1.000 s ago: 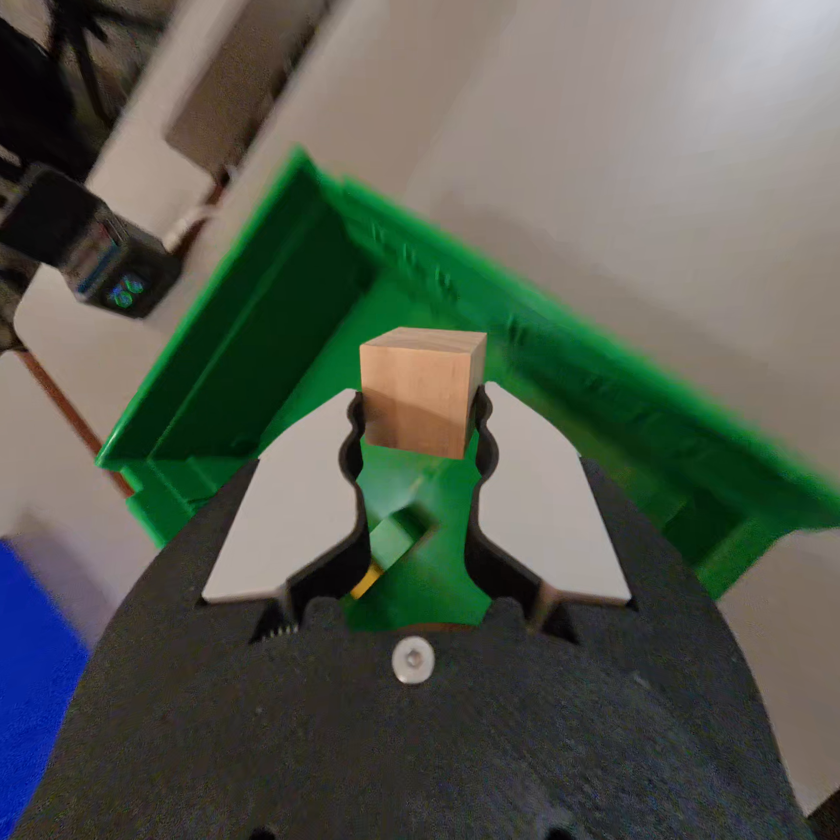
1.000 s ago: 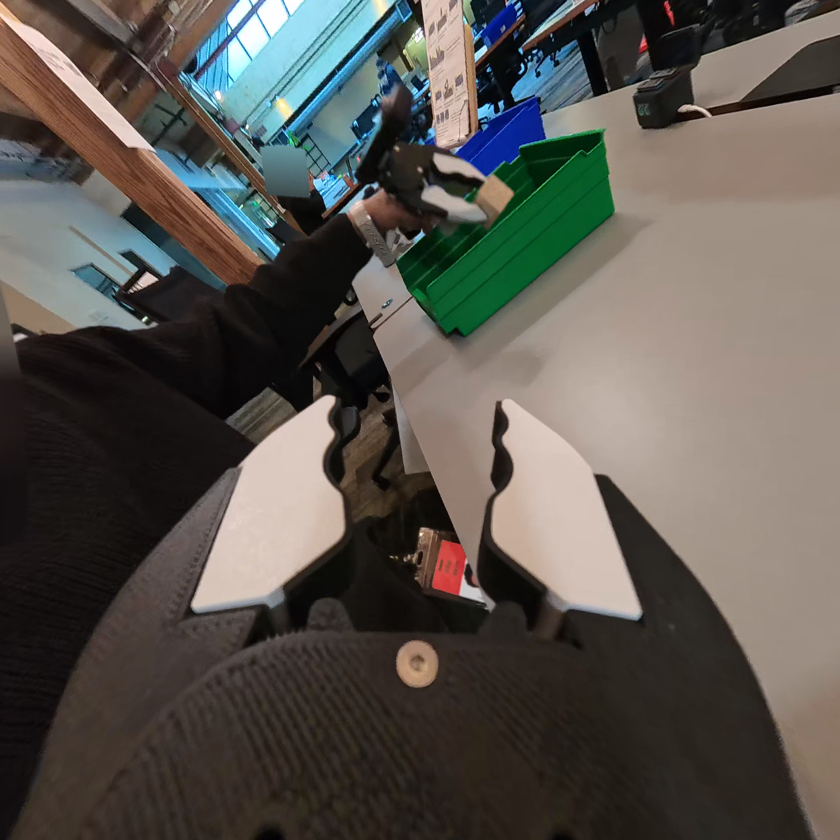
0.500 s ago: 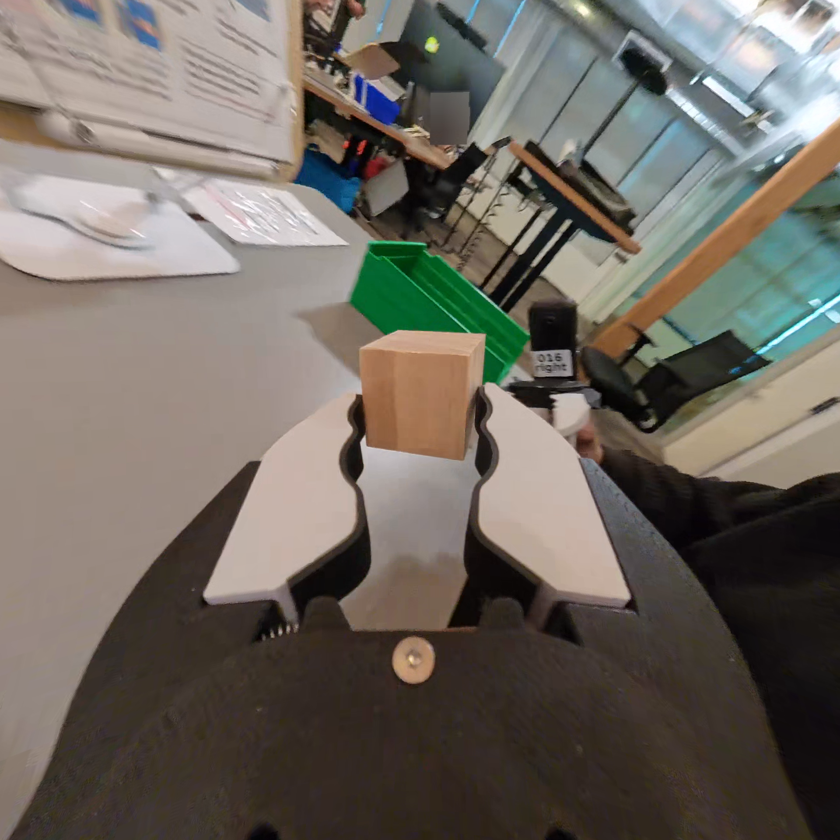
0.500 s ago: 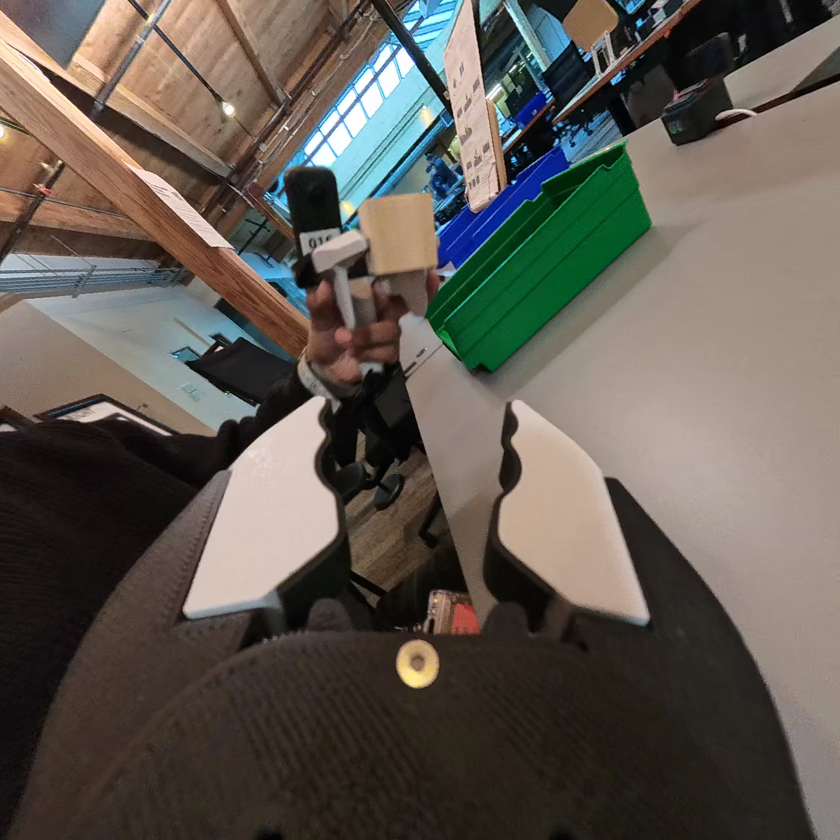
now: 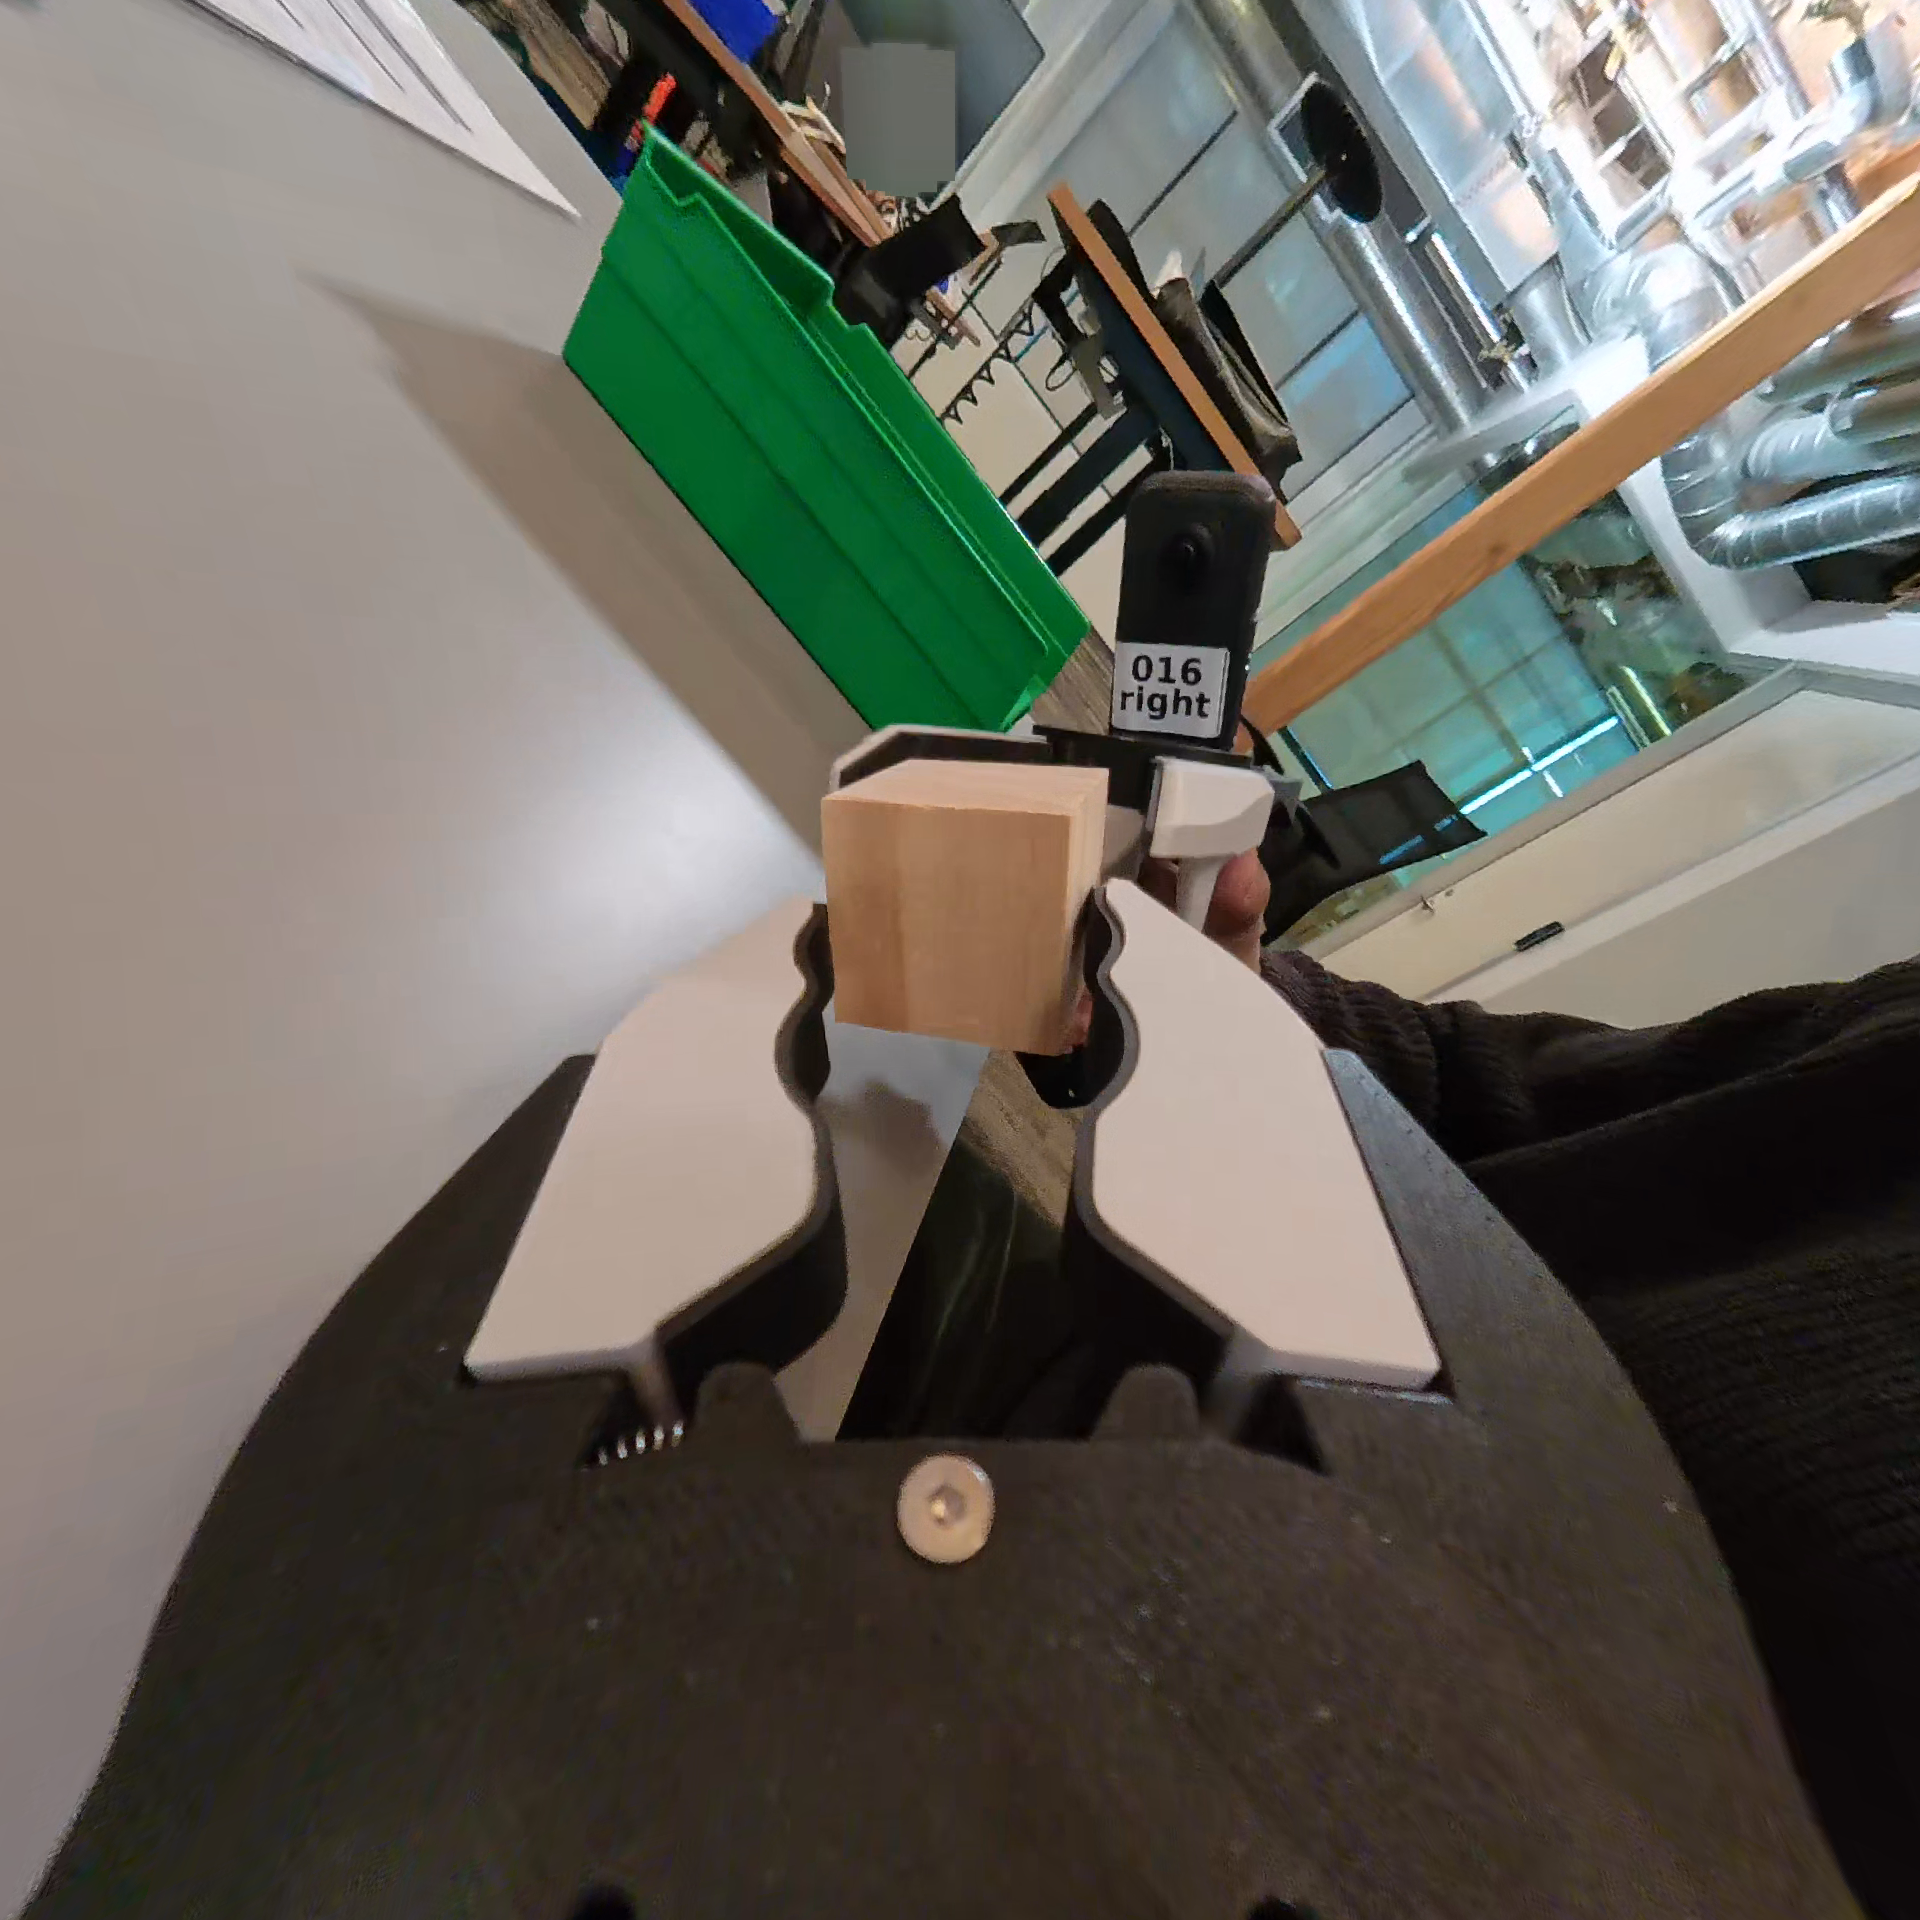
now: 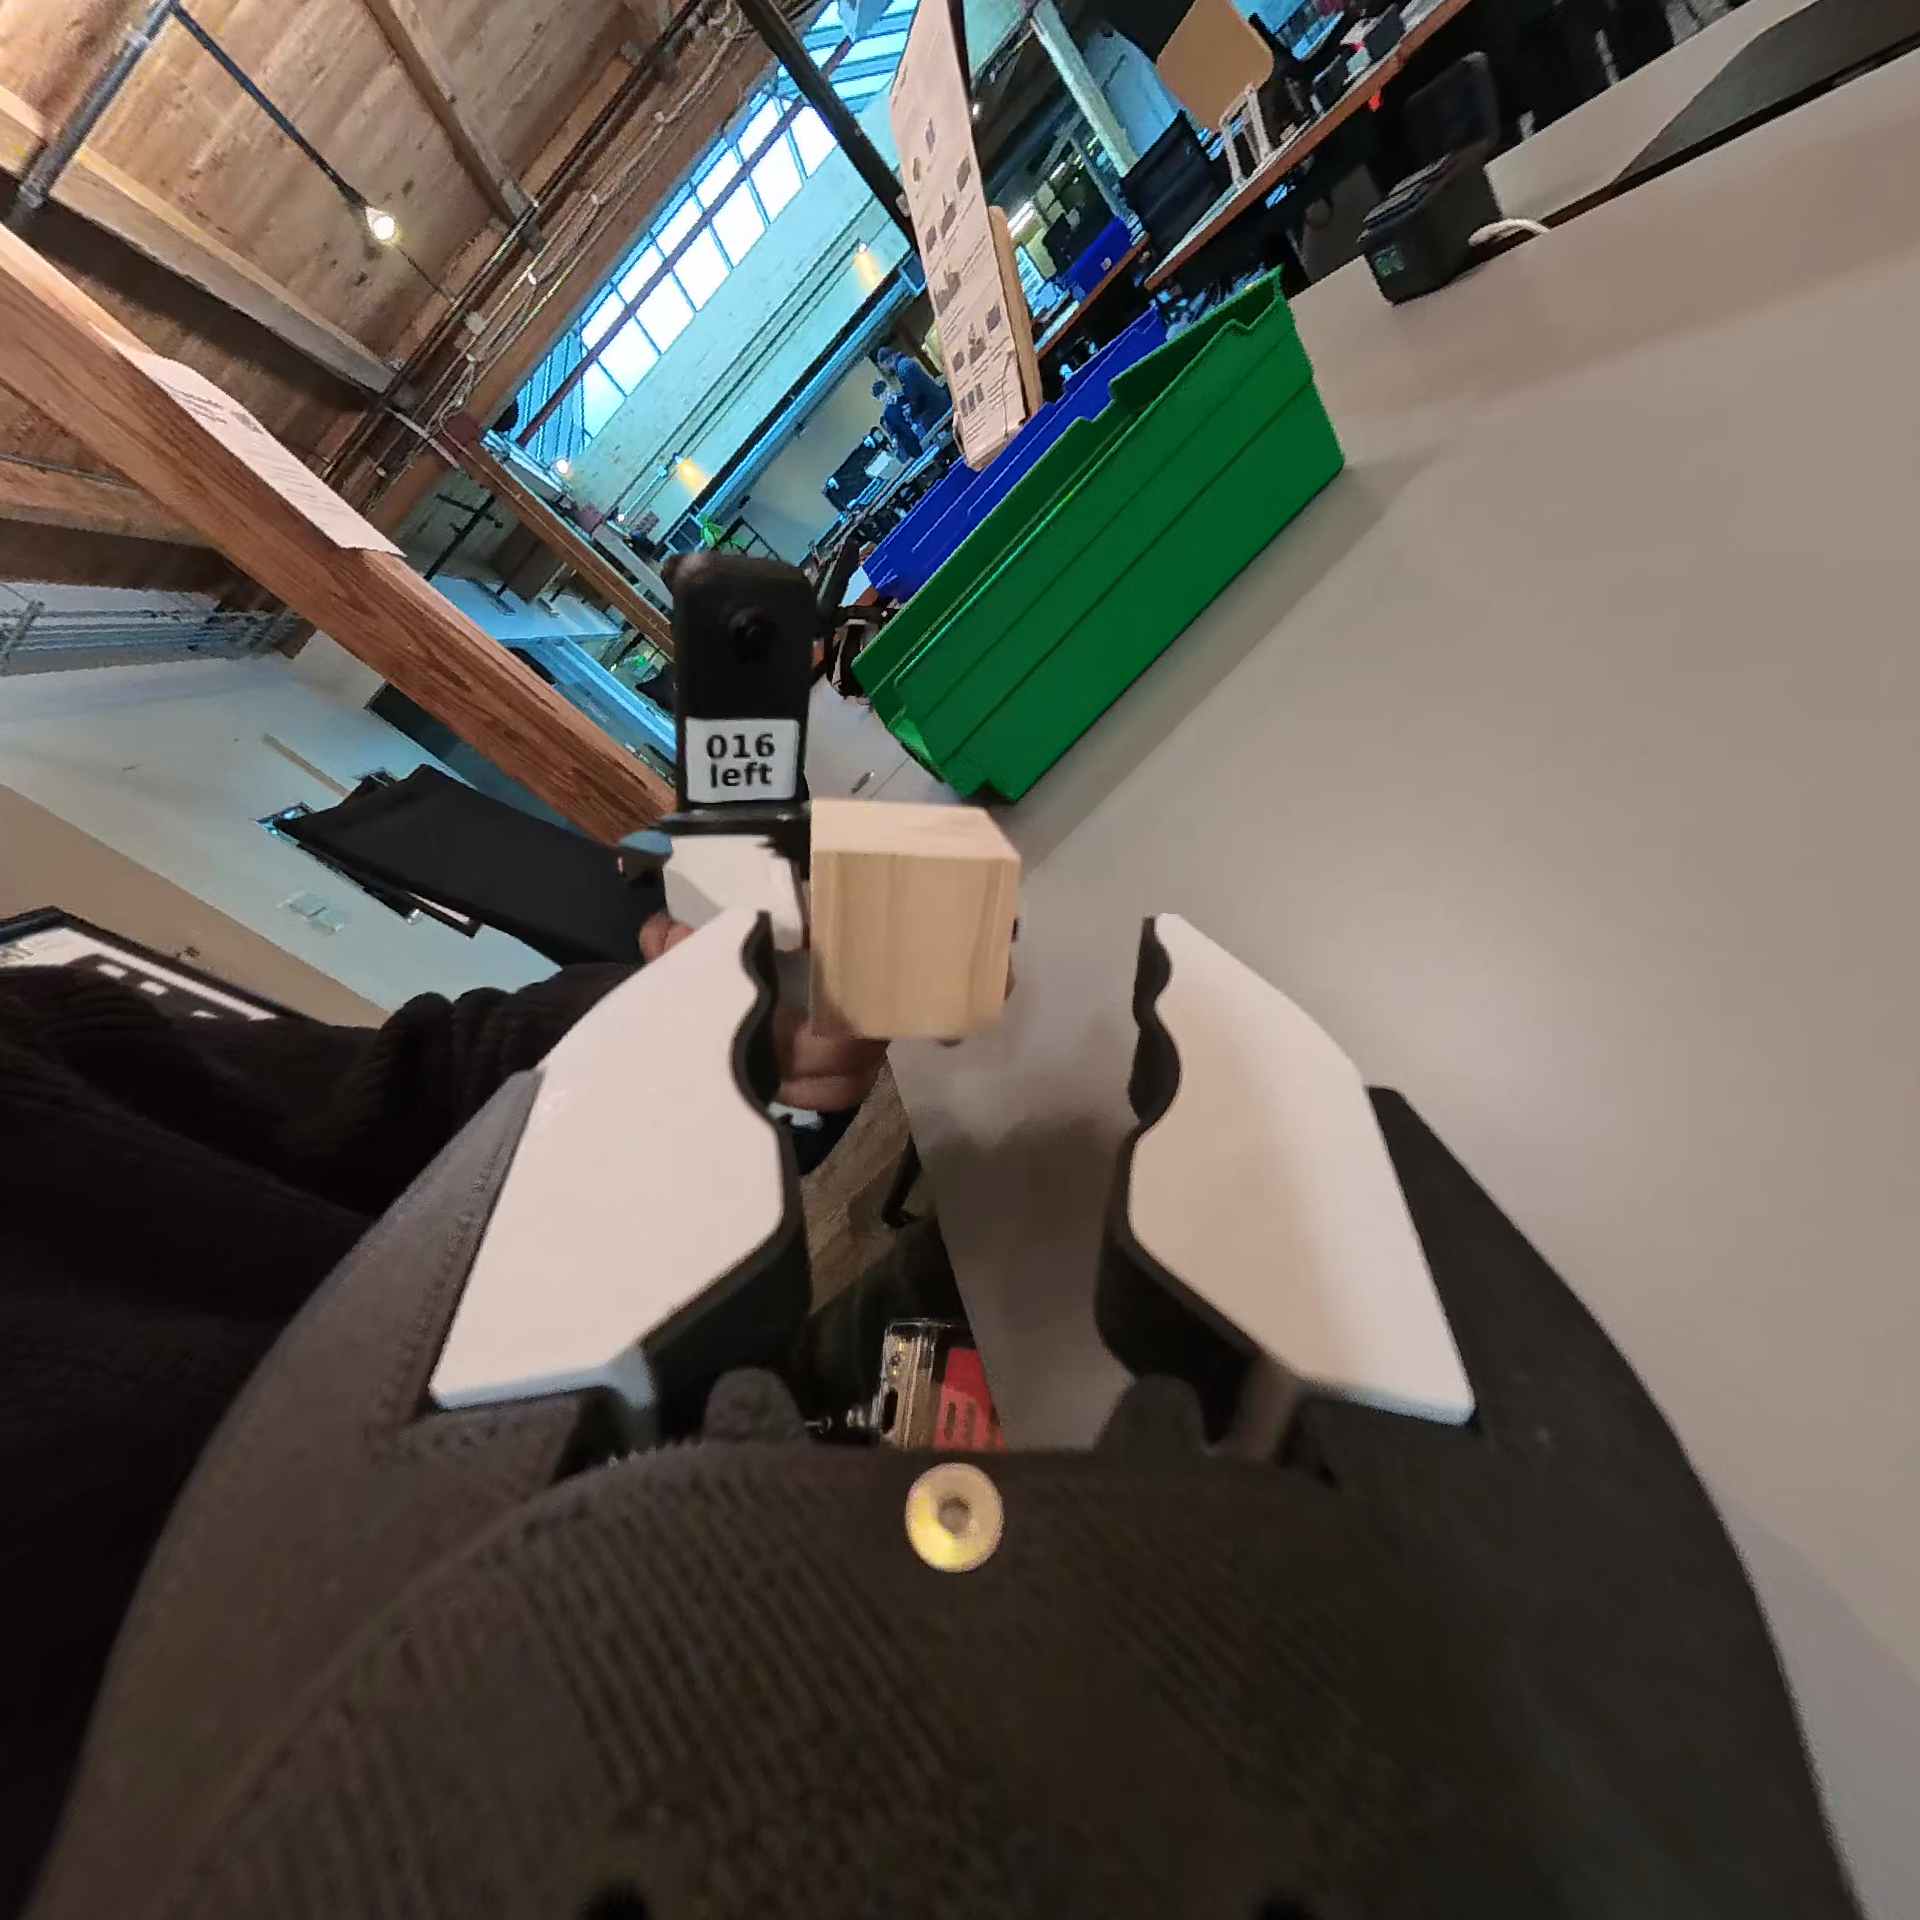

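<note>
Since a second ago you've swung the wooden cube (image 5: 956, 914) away from the green bin (image 5: 831, 457) to face your right gripper (image 6: 951, 971), which gapes empty. Above the grey bench (image 6: 1558, 831), your left gripper (image 5: 956, 940) clamps it; only the right view shows a blue bin (image 6: 997, 488).

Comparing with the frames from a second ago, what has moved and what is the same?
The left gripper carried the wooden cube away from above the green bin to face the right gripper, whose open fingers now reach toward the cube. Unchanged: left grip shut on the cube, right gripper open, bin on the grey table.
</note>
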The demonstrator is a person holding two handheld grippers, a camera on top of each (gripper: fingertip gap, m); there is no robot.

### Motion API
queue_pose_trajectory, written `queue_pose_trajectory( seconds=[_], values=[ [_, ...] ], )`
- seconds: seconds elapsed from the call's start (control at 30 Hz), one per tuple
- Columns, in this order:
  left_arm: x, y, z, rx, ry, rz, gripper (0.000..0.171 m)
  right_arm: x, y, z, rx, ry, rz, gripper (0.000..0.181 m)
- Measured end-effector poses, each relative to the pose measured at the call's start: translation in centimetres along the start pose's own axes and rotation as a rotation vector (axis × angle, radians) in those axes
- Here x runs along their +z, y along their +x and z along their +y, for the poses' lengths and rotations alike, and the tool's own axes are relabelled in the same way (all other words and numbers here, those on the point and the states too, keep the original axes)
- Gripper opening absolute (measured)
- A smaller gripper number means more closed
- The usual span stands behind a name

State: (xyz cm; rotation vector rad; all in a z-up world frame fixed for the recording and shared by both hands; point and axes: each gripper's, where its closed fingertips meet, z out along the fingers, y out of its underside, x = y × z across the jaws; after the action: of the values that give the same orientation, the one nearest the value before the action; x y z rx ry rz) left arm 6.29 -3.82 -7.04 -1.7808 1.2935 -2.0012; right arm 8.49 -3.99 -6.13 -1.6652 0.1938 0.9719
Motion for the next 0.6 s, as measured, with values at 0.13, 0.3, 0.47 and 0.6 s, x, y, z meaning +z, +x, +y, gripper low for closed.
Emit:
queue_pose_trajectory(
  seconds=[0.13,0.3,0.47,0.6],
  values=[
    [0.2,-0.5,0.6,-0.062,-0.015,0.008,0.048,0.4,0.3,0.4,0.075,0.011,-0.011,0.067],
    [-0.1,-0.6,0.8,-0.044,-0.025,0.008,0.047,1.4,0.3,1.4,0.161,0.002,-0.051,0.065],
    [-0.1,-0.8,1.1,-0.041,-0.032,-0.003,0.047,1.6,0.3,1.7,0.196,-0.002,-0.075,0.050],
    [-0.2,-0.8,1.1,-0.057,-0.030,0.007,0.047,1.6,0.3,1.8,0.200,-0.008,-0.080,0.049]
  ],
)
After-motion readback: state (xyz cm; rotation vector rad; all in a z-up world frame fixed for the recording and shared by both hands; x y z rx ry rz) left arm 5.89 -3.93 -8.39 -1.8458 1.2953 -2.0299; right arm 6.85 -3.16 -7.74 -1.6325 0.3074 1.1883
